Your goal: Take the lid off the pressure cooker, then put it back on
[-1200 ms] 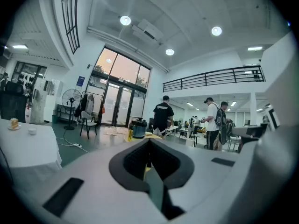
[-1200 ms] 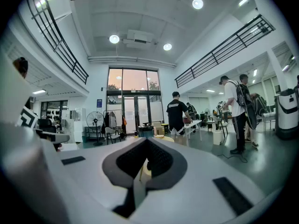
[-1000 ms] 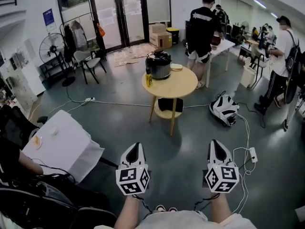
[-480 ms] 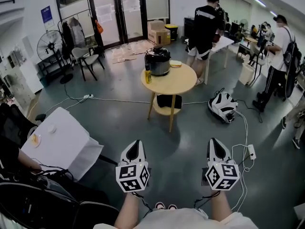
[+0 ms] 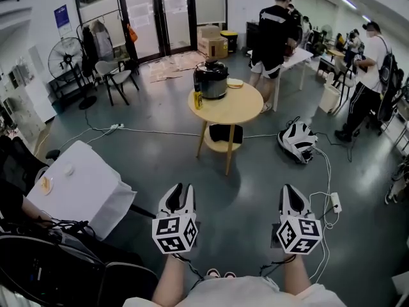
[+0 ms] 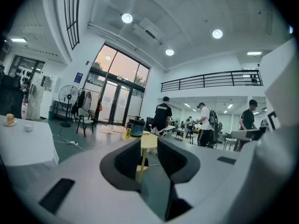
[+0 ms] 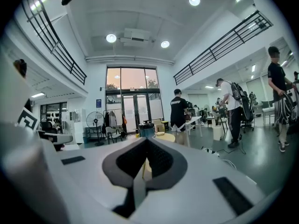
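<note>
The pressure cooker (image 5: 211, 80), dark with its lid on, stands on a round wooden table (image 5: 231, 110) far ahead across the floor. It also shows small in the left gripper view (image 6: 136, 126) and the right gripper view (image 7: 146, 129). My left gripper (image 5: 179, 189) is held low and near my body, its jaws opening, with a narrow gap and nothing between them (image 6: 148, 146). My right gripper (image 5: 291, 190) is beside it, jaws shut and empty (image 7: 146, 141). Both point level toward the table, well short of it.
A white-covered table (image 5: 83, 187) stands at the near left. A black-and-white backpack (image 5: 297, 141) and a power strip (image 5: 335, 203) with cables lie on the floor at right. A person in black (image 5: 273, 31) stands behind the round table; another person (image 5: 370, 75) is at far right.
The left gripper's jaws have parted slightly. Both grippers have kept their place. The person at far right has stepped a little to the left.
</note>
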`<state>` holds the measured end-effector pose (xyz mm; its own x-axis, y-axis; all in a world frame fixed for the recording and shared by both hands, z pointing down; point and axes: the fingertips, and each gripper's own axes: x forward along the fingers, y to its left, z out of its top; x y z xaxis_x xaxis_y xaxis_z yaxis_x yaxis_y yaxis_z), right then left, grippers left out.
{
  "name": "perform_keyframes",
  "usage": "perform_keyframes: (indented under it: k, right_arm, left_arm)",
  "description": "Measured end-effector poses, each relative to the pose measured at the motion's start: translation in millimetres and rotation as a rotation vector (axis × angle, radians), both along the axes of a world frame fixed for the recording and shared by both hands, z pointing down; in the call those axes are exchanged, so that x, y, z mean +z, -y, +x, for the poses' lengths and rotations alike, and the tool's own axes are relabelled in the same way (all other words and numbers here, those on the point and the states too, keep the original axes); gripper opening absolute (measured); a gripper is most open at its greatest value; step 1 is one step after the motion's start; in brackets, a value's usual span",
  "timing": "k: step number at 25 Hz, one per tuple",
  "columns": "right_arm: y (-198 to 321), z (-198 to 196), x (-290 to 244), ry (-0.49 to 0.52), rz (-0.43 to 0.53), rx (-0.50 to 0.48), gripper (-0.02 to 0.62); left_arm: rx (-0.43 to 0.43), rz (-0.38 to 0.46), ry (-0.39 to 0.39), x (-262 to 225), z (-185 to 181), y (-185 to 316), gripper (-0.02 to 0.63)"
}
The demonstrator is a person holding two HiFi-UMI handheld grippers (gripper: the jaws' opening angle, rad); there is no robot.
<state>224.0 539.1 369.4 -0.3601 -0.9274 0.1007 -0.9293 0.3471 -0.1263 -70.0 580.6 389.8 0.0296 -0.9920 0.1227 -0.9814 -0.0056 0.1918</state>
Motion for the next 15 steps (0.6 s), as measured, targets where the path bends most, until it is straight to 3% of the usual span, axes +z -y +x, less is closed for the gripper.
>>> perform_keyframes:
  k: [6,15]
  right_arm:
    - [-2,-1,1,0.003,-0.001,0.003,0.002]
    - [-7,1,4,0.005,-0.006,0.004,0.002]
  left_arm:
    - [0.042,-0.006,0.023,0,4,0,0.160]
    - [0.105,-0.018,0.033,0,13,-2,0.319]
